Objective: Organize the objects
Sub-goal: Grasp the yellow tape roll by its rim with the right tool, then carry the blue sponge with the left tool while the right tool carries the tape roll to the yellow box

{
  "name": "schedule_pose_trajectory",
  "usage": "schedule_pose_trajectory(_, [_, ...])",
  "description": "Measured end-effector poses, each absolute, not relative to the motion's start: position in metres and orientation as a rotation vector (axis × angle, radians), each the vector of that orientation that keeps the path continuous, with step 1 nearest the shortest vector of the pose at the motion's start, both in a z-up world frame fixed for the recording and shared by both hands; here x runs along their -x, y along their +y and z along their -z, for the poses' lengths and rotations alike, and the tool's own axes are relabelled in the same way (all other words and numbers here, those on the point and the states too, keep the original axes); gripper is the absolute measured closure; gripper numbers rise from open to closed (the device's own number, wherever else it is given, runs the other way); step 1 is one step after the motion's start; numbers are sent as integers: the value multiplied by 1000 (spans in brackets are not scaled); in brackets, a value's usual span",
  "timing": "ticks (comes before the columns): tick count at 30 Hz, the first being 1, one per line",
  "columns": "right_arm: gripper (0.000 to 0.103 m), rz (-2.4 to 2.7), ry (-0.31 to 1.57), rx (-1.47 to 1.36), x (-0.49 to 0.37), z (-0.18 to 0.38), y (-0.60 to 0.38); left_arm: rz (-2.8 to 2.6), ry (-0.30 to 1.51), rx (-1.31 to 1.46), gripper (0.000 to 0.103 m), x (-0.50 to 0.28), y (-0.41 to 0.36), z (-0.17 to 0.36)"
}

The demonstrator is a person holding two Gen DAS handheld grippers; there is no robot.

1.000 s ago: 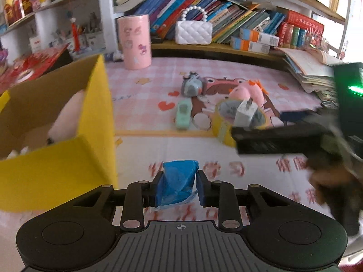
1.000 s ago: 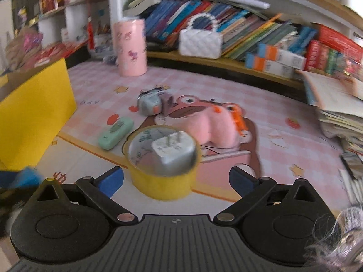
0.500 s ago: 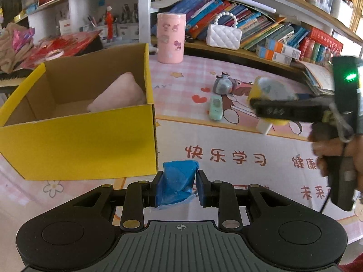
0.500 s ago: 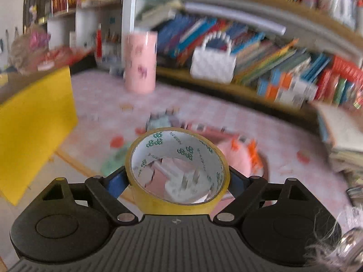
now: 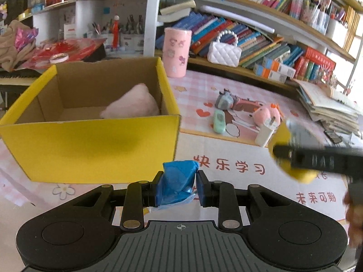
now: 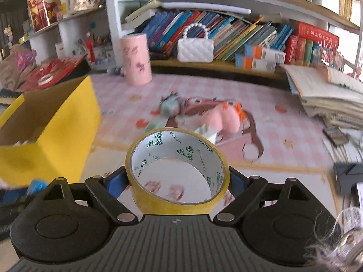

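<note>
The left gripper [image 5: 179, 187] pinches a blue wad [image 5: 178, 182] just before the yellow box [image 5: 90, 145], likely for dropping in; the right gripper [image 6: 178, 181] clamps the tape roll [image 6: 178, 170], lifted right of the box, likely bound there too.

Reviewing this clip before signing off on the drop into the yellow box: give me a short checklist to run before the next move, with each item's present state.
1. left gripper shut on the blue bag roll: ok.
2. right gripper shut on the yellow tape roll, held by its outer sides: ok.
3. yellow box open on top: ok.
4. Room inside the box beside the pink plush: ok, bare cardboard floor shows to its left.
5. Either load already over the box opening: not ok, both are outside the box walls.
6. white charger free of the tape roll: ok, it stays on the mat.
</note>
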State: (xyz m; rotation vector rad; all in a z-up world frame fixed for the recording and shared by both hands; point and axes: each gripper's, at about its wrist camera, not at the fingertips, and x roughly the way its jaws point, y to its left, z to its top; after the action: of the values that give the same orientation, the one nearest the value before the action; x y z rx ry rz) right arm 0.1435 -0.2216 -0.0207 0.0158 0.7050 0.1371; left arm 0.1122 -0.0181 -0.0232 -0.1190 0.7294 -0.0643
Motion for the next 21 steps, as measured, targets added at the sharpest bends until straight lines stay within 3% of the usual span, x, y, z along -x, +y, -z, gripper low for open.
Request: schedule_pose_trajectory(21, [15, -298, 741, 145, -39, 22, -93, 1, 713, 194, 76, -24, 90, 20])
